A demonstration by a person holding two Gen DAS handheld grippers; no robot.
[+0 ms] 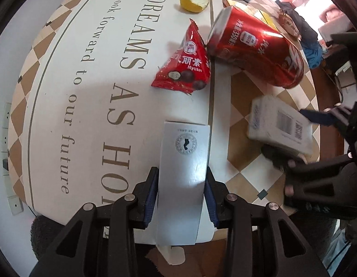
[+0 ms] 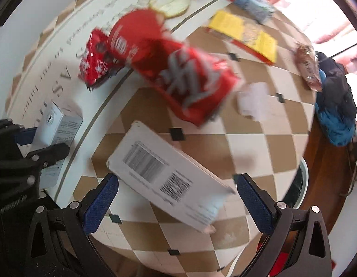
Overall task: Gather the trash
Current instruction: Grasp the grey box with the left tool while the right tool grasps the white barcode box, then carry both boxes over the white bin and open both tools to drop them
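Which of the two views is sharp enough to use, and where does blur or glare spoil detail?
Left wrist view: sharp on the held grey carton and red snack packet; the white box is smeared. Right wrist view: motion-blurred throughout, worst on the red can; window blown out.

Bright window glare upper right, right view motion-blurred, fisheye-bent edges, soft shadows

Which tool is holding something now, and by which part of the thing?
The left tool holds the tall white carton by its two side faces. The right tool is open, holding nothing.
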